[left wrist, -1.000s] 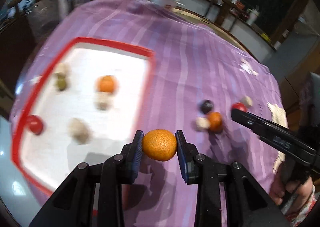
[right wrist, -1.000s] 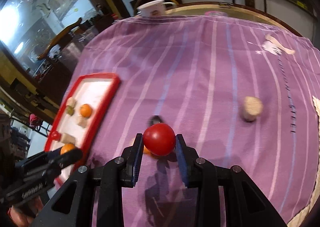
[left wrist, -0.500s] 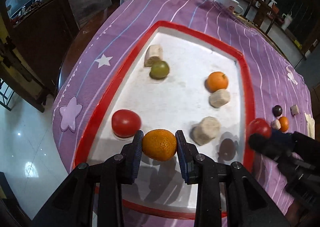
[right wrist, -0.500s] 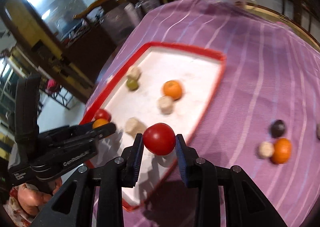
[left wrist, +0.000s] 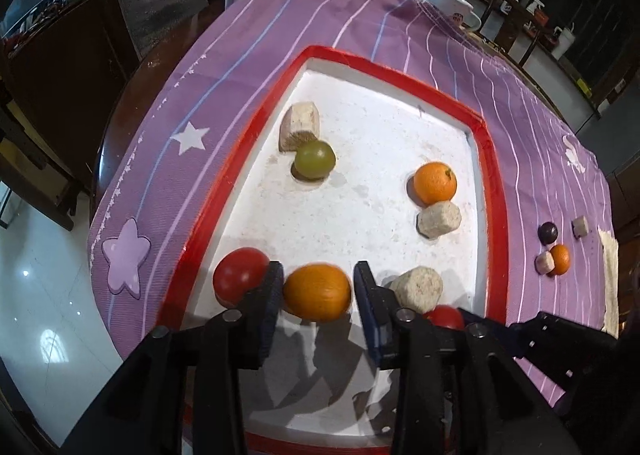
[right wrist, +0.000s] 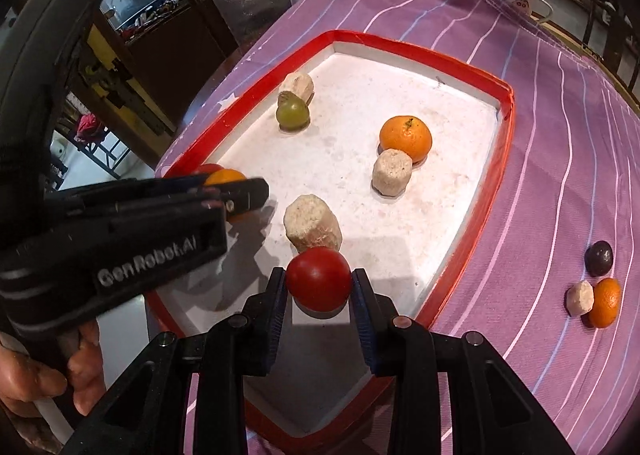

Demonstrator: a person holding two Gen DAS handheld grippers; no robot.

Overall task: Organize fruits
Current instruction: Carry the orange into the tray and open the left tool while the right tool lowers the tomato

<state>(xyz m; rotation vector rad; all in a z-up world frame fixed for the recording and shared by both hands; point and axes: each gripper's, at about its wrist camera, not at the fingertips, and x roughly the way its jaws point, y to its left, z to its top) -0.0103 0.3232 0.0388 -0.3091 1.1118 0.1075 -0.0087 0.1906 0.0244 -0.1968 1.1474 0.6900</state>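
My left gripper has its jaws slightly parted around an orange, which rests low in the white tray with a red rim; a gap shows on the right side. A red tomato lies just left of it. My right gripper is shut on a second red tomato just above the tray's near part. In the tray lie another orange, a green fruit and beige chunks.
On the purple striped cloth right of the tray lie a dark plum, a small orange and a beige piece. A white cup stands at the far edge. Chairs stand beyond the table's left side.
Both grippers have moved further over the tray and lower. The left jaws have opened a little and the orange now sits on the tray. The right still holds its tomato.
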